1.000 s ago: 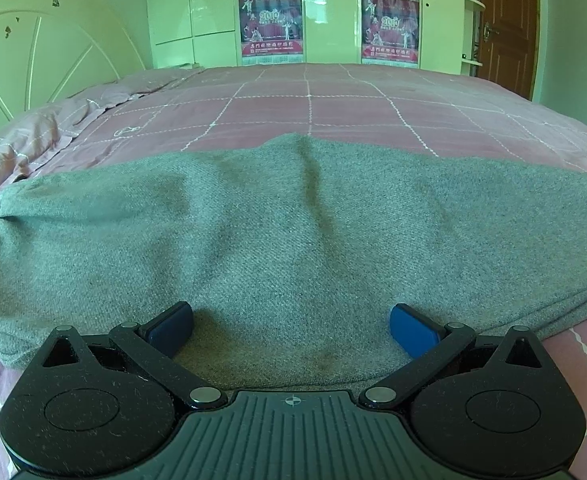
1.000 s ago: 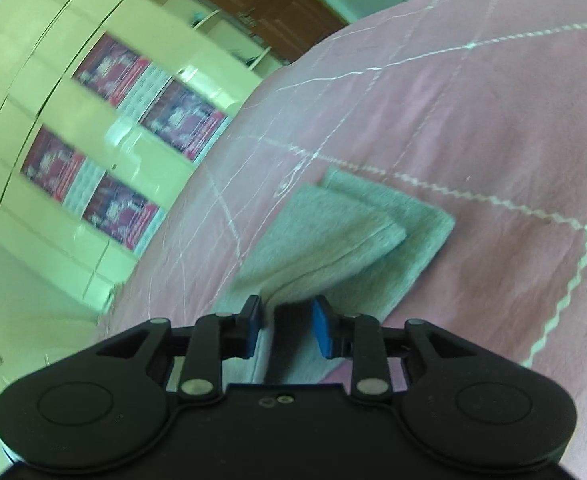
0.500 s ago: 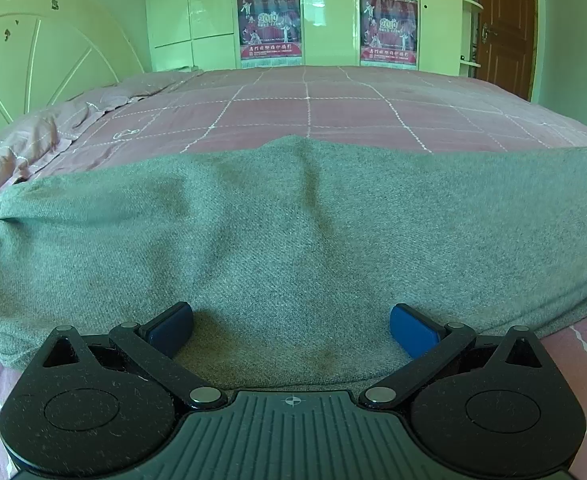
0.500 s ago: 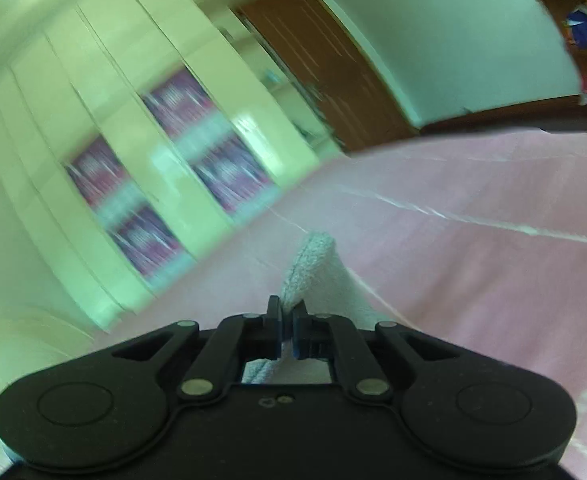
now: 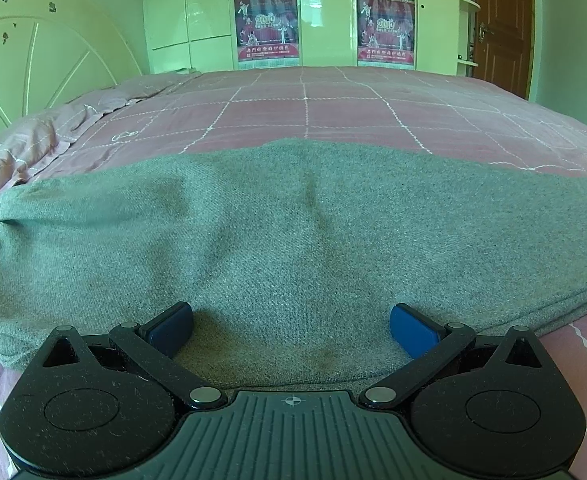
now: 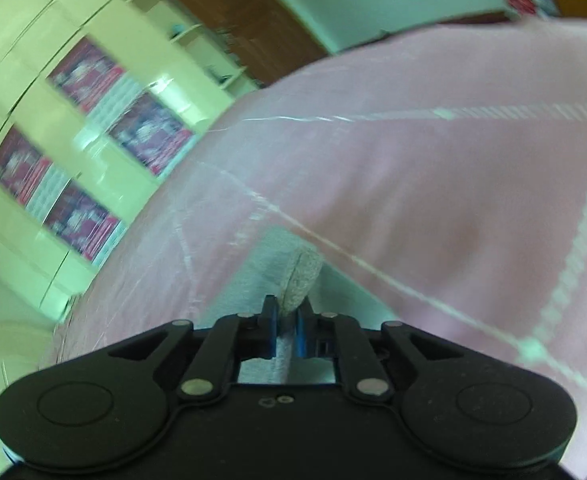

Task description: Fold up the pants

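Observation:
The grey pants (image 5: 293, 232) lie spread across the pink checked bedspread (image 5: 305, 108), filling the middle of the left wrist view. My left gripper (image 5: 291, 326) is open, its blue pads resting on the near edge of the fabric. In the right wrist view, my right gripper (image 6: 286, 320) is shut on a fold of the grey pants (image 6: 299, 276), held above the bedspread (image 6: 453, 200). That view is blurred by motion.
A cream headboard (image 5: 33, 68) stands at the left of the bed. A cream wardrobe with red posters (image 5: 265, 24) lines the far wall, with a brown door (image 5: 501, 28) at the right. A rumpled pink quilt (image 5: 21, 144) lies at the left.
My right gripper closed on the pants' end, lifted it and swung with it; the view tilted up, then back toward the bed. My left gripper stayed open on the fabric.

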Motion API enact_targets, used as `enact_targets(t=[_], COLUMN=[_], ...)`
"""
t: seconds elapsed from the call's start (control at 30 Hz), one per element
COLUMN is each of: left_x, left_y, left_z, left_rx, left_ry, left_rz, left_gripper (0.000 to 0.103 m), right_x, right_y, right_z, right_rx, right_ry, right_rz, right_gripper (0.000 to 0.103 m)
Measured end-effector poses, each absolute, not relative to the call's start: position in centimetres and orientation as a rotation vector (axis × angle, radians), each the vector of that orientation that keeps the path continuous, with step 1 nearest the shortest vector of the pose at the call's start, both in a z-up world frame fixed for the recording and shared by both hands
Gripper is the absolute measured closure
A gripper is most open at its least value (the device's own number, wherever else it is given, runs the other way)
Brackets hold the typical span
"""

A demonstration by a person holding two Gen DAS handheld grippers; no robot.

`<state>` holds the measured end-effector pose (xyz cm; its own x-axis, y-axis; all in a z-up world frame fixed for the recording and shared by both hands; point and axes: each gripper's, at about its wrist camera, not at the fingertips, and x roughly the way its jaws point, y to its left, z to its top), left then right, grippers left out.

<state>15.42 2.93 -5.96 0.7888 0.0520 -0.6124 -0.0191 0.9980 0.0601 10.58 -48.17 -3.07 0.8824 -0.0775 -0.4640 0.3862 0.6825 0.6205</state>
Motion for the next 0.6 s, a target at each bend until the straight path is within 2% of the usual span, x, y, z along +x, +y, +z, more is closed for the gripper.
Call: enact_targets(t=[0.13,0.23,0.33,0.4,0.43,0.5,0.6], left_x=[15.4,15.5,15.2,15.2,15.2,15.2,15.2], left_y=[2.9,3.1,3.0,3.0,3.0,3.1,2.9], left_z=[-5.9,-5.8,-6.0,-6.1,-6.1,-6.1,-6.1], left_rx=[0.048,0.034,0.037,0.040,0.039,0.038,0.041], left_ry=[0.665,0.661,0.645,0.640,0.642,0.647,0.647], left_rz=[0.037,0.036,0.046,0.047,0.046,0.042,0.044], left_gripper=[0.000,0.000,0.000,0.000,0.000,0.000,0.000], right_x=[13.9,12.6,11.3,11.4,10.8,9.2,9.6], right_y=[-46.5,-46.8,-48.4,-51.1,-51.9,-52.5,-52.2], right_z=[5.1,7.6,2.6,-3.6,-5.9,-8.1,-7.9], right_rx=[0.697,0.677,0.676,0.824,0.886,0.975,0.958], right_ry=[0.265,0.172,0.246,0.472,0.509,0.438,0.422], right_rz=[-0.094,-0.020,-0.151,-0.312,-0.339,-0.311,-0.324], right_gripper=[0.103,0.103,0.103,0.103,0.103,0.103,0.103])
